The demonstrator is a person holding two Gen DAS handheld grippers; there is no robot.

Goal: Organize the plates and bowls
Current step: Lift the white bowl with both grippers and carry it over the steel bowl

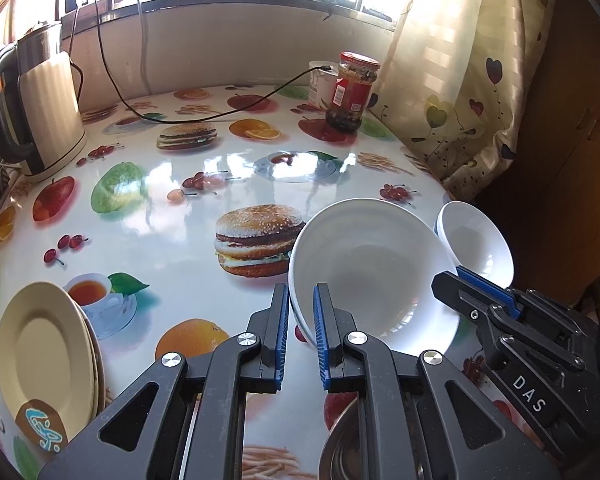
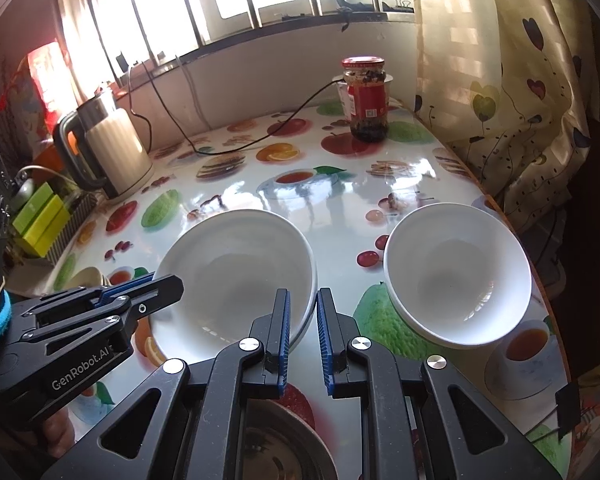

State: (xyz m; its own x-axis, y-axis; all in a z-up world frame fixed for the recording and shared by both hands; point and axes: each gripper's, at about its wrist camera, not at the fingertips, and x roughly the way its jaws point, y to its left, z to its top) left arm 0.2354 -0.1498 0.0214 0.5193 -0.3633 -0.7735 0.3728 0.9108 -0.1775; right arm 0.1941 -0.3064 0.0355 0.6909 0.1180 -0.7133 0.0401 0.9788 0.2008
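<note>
- Our left gripper [image 1: 301, 332] pinches the near-left rim of the large white bowl [image 1: 370, 276], centre-right of its frame; our right gripper [image 2: 303, 336] pinches its opposite rim.
- The small bowl [image 2: 458, 276] sits apart, lower right, nearer our right gripper.
- Plates [image 1: 46, 360] lie lower left.

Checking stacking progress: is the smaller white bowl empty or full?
Empty: the smaller white bowl shows a bare white inside in both views.
</note>
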